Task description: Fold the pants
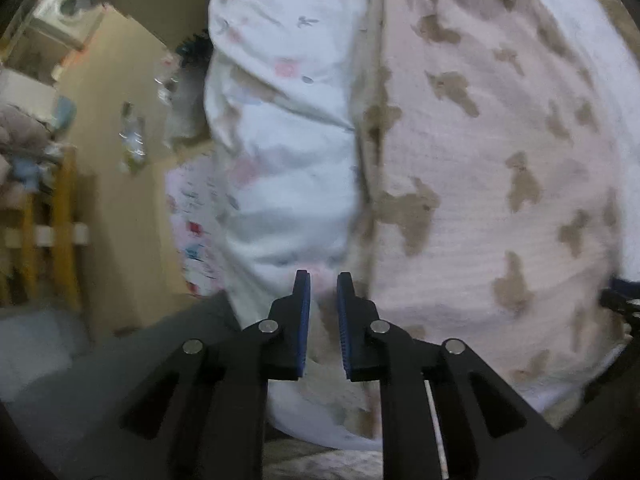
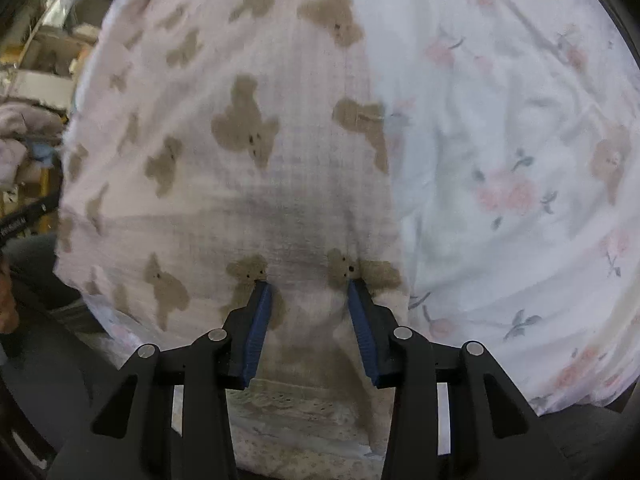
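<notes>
The pants [image 1: 480, 200] are pale pink with brown teddy-bear prints and lie flat on a white floral sheet [image 1: 280, 140]. They also fill the right wrist view [image 2: 248, 140]. My left gripper [image 1: 323, 280] sits at the pants' left edge, jaws a narrow gap apart, with fabric between the blue pads [image 1: 304, 320]. My right gripper [image 2: 308, 284] is open over the near edge of the pants, with the cloth between and under its fingers [image 2: 260, 320]. A lace-trimmed hem [image 2: 280, 400] shows below the right gripper.
The floral sheet [image 2: 520, 160] covers the bed to the right of the pants. A beige floor [image 1: 112, 200], a wooden chair frame [image 1: 60, 232] and cluttered shelves [image 1: 60, 12] lie to the left. A dark grey surface [image 1: 80, 380] is at the lower left.
</notes>
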### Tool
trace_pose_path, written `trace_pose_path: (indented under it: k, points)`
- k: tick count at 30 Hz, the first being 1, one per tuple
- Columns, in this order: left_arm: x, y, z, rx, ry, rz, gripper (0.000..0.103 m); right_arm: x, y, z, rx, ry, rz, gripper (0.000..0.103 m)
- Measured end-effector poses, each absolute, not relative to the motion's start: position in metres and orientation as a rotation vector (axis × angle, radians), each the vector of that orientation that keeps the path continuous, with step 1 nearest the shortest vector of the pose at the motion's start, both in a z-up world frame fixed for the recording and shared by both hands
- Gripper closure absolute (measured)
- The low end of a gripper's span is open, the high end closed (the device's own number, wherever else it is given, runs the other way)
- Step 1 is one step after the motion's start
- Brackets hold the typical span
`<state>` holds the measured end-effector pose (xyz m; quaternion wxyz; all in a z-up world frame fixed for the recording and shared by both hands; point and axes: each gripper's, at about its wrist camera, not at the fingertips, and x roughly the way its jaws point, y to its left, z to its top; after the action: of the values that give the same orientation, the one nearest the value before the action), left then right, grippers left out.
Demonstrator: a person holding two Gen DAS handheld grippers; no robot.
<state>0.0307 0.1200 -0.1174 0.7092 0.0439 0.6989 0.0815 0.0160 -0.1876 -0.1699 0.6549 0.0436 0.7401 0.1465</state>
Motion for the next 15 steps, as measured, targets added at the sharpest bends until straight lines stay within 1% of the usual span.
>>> trace_pose_path:
  k: [1, 2, 3, 4, 5, 7, 9, 13, 15]
  points:
    - [0.034, 0.12, -0.114, 0.082, 1.543, 0.184, 0.088, 0.017, -0.185, -0.165, 0.094, 1.665, 0.341, 0.06]
    - [0.04, 0.119, -0.109, 0.037, 1.536, 0.152, 0.076, 0.017, -0.184, -0.159, 0.11, 1.645, 0.355, 0.06]
    - [0.043, 0.119, -0.104, 0.012, 1.525, 0.133, 0.067, 0.019, -0.185, -0.15, 0.134, 1.616, 0.376, 0.06]
    - [0.05, 0.118, -0.094, -0.007, 1.491, 0.12, 0.05, 0.023, -0.186, -0.139, 0.15, 1.577, 0.395, 0.06]
    - [0.056, 0.116, -0.086, -0.001, 1.452, 0.116, 0.039, 0.03, -0.188, -0.127, 0.159, 1.531, 0.414, 0.06]
    - [0.073, 0.107, -0.074, 0.029, 1.382, 0.112, 0.035, 0.044, -0.191, -0.11, 0.185, 1.469, 0.426, 0.057]
    - [0.099, 0.099, -0.066, 0.023, 1.346, 0.087, 0.034, 0.066, -0.197, -0.095, 0.214, 1.412, 0.425, 0.043]
    - [0.156, 0.085, -0.058, 0.025, 1.272, 0.026, 0.034, 0.128, -0.204, -0.082, 0.268, 1.336, 0.414, 0.041]
    - [0.184, 0.079, -0.069, 0.075, 1.256, -0.008, 0.034, 0.156, -0.203, -0.08, 0.279, 1.323, 0.403, 0.041]
